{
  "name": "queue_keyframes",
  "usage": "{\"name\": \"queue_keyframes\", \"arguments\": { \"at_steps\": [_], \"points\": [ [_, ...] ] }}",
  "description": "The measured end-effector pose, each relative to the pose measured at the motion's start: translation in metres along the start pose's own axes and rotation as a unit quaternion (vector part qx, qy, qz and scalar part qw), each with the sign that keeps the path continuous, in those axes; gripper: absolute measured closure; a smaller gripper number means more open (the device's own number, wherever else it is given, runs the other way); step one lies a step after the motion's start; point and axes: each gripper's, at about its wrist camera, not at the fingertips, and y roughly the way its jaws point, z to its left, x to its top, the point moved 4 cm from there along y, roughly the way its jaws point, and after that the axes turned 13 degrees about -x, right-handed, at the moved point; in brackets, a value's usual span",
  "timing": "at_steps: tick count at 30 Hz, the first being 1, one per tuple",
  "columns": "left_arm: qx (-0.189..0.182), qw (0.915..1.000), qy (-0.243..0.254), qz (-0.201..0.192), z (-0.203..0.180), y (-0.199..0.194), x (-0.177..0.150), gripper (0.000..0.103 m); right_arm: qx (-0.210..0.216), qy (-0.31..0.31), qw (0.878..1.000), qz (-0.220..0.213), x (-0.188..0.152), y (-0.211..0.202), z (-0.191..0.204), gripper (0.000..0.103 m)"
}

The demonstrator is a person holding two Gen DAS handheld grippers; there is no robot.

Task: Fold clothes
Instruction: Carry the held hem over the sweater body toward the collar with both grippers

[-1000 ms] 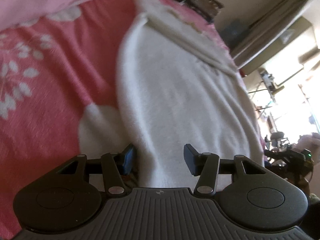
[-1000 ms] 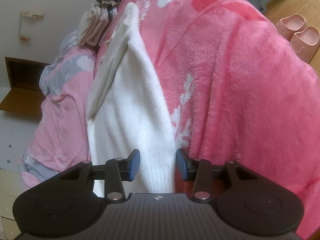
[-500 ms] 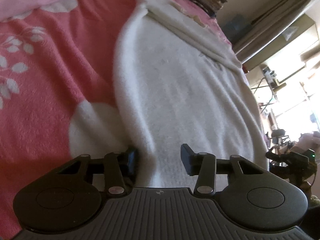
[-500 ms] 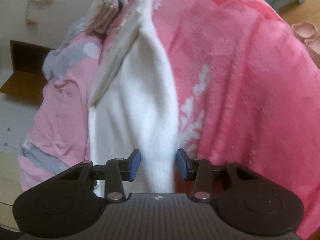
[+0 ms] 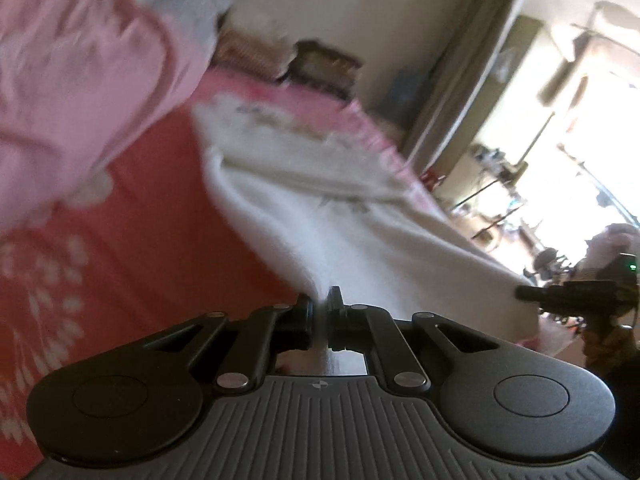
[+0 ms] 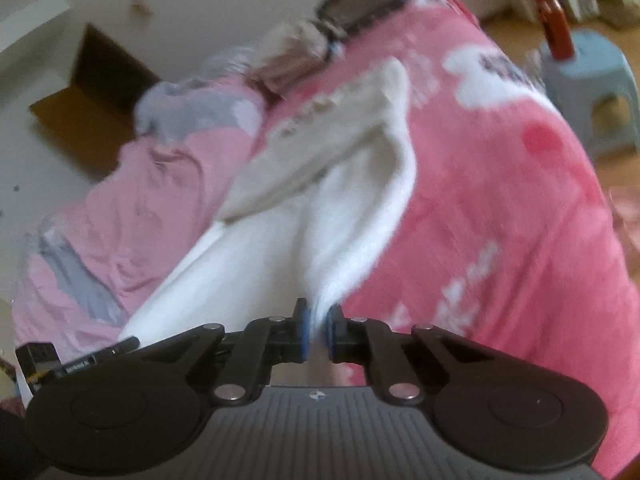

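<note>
A white fluffy garment (image 5: pixel 320 208) lies lengthwise on a pink flowered blanket (image 5: pixel 132 224), its near hem lifted off the bed. My left gripper (image 5: pixel 319 312) is shut on the hem's left corner, cloth pinched between the pads. In the right wrist view the same white garment (image 6: pixel 360 216) rises to my right gripper (image 6: pixel 317 322), whose jaws are closing on the hem's right corner; cloth is squeezed between the blue pads (image 6: pixel 305 332). A beige folded part (image 6: pixel 320 140) lies across the garment's far end. The other gripper (image 5: pixel 576 296) shows at the right edge of the left wrist view.
A pale pink and grey quilt (image 6: pixel 132 196) is bunched along the bed's left side. Folded clothes (image 6: pixel 296 60) are stacked at the far end by the wall. A light blue stool (image 6: pixel 588 84) stands on the wooden floor to the right. Bright window clutter (image 5: pixel 552 184) lies beyond.
Both grippers went from open around the hem to shut on it, then rose, lifting the near edge off the blanket. Both views tilted up toward the far wall.
</note>
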Motion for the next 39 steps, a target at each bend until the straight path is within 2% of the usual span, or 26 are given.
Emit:
{"name": "queue_keyframes", "arguments": {
  "at_steps": [3, 8, 12, 17, 20, 22, 32, 39],
  "points": [
    [-0.019, 0.9996, 0.021, 0.001, -0.015, -0.003, 0.005, 0.100, 0.006, -0.025, 0.999, -0.021, 0.007, -0.016, 0.014, 0.094],
    [-0.050, 0.9979, 0.034, 0.022, -0.033, -0.012, 0.002, 0.100, 0.015, -0.055, 0.998, -0.021, 0.004, -0.038, 0.032, 0.094],
    [-0.067, 0.9972, 0.001, 0.033, -0.036, -0.032, -0.005, 0.100, 0.021, -0.071, 0.997, -0.003, -0.007, -0.062, 0.036, 0.094],
    [-0.080, 0.9941, -0.045, 0.058, -0.038, -0.055, -0.022, 0.100, 0.032, -0.062, 0.996, 0.059, -0.040, -0.086, 0.031, 0.094],
    [-0.074, 0.9934, -0.061, 0.064, -0.034, -0.051, -0.030, 0.100, 0.030, -0.052, 0.994, 0.089, -0.058, -0.088, 0.027, 0.094],
    [-0.074, 0.9922, -0.084, 0.055, -0.025, -0.042, -0.031, 0.100, 0.034, -0.037, 0.995, 0.090, -0.058, -0.082, 0.023, 0.094],
    [-0.084, 0.9910, -0.104, -0.003, 0.009, -0.008, 0.031, 0.099, 0.044, -0.092, 0.993, 0.051, 0.011, -0.045, 0.046, 0.094],
    [-0.055, 0.9881, -0.136, -0.046, 0.057, 0.037, 0.082, 0.099, 0.047, -0.037, 0.998, 0.010, 0.077, 0.005, 0.036, 0.094]
  ]
}}
